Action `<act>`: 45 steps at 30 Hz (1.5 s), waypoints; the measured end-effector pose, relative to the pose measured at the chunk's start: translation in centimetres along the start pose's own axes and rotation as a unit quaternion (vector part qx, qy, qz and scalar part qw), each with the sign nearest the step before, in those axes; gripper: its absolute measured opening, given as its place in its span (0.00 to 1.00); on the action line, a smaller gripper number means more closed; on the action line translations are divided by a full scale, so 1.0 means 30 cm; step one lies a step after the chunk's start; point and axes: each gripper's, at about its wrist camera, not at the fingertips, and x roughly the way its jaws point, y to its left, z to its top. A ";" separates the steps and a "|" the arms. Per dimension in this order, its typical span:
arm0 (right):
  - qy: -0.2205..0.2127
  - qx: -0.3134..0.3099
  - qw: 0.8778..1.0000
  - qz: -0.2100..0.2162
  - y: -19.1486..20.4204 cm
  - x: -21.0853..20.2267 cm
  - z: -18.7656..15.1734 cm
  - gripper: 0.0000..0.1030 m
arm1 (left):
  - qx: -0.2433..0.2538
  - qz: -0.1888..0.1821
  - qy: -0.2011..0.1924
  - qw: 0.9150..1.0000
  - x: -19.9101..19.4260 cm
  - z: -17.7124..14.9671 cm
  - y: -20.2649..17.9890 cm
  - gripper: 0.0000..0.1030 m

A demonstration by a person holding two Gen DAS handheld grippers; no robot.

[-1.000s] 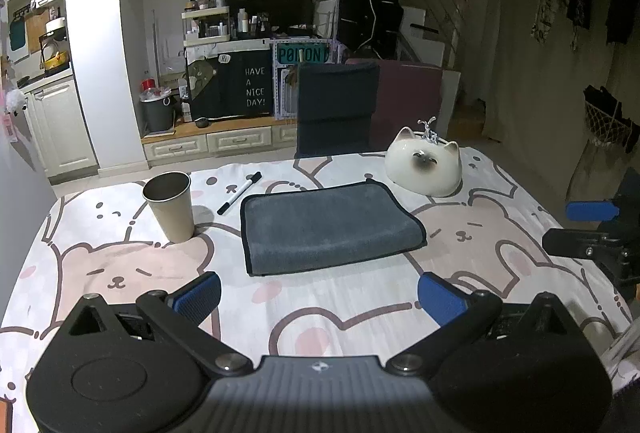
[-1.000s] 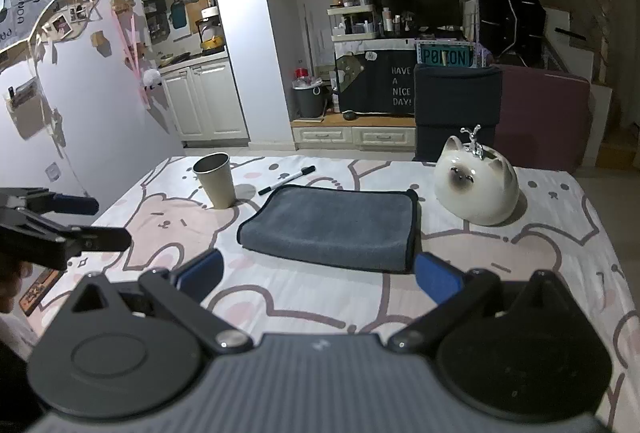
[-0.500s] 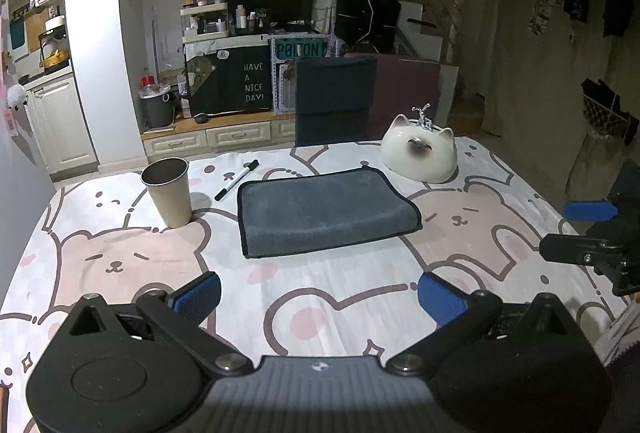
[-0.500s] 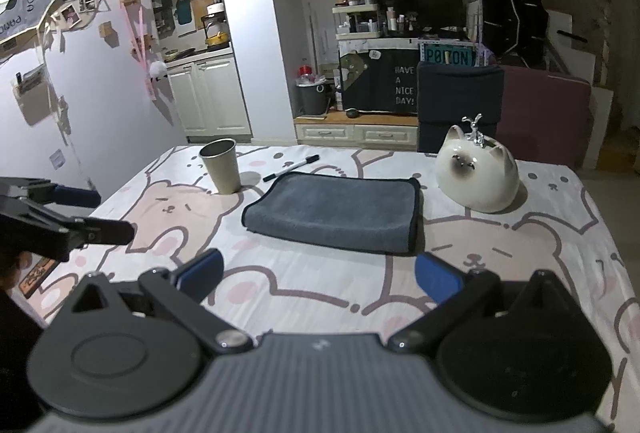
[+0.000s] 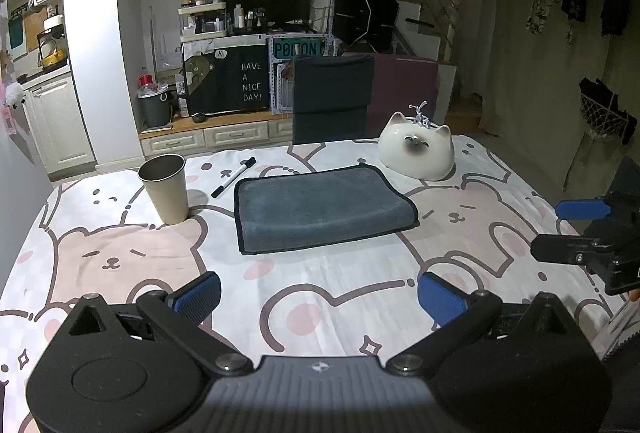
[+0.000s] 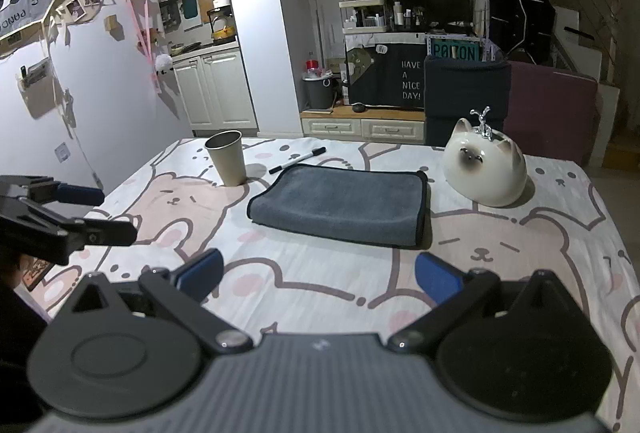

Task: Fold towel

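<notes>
Two tongs are in view, and both stand with their blue-padded fingers spread wide and nothing between them: the left gripper [image 5: 319, 297] hangs over the near part of the table, and the right gripper [image 6: 318, 275] does the same from the other side. Each also shows at the edge of the other's camera, the right one at the right rim of the left wrist view, the left one at the left rim of the right wrist view, both clear of the cloth.

One towel [image 5: 322, 207], grey with a dark border, lies folded into a flat rectangle in the middle of the table, well ahead of both grippers and touched by neither. Just beside its far left corner lies one black marker [image 5: 234, 177], apart from the towel's edge. One metal cup [image 5: 165, 188] stands upright to the left of the towel, near the marker. One white cat-shaped ceramic piece [image 5: 417, 152] with a small silver top sits near the towel's far right corner. All rest on one bear-patterned tablecloth [image 5: 120, 249].

Compared with a second ago, the towel, marker, cup and cat sit a little farther from both cameras; both grippers have drawn back slightly, and their fingers are as wide apart as before.
</notes>
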 end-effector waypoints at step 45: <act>0.000 0.006 1.000 0.002 0.001 0.004 -0.008 1.00 | 0.000 0.003 0.001 1.000 0.001 -0.002 0.002 1.00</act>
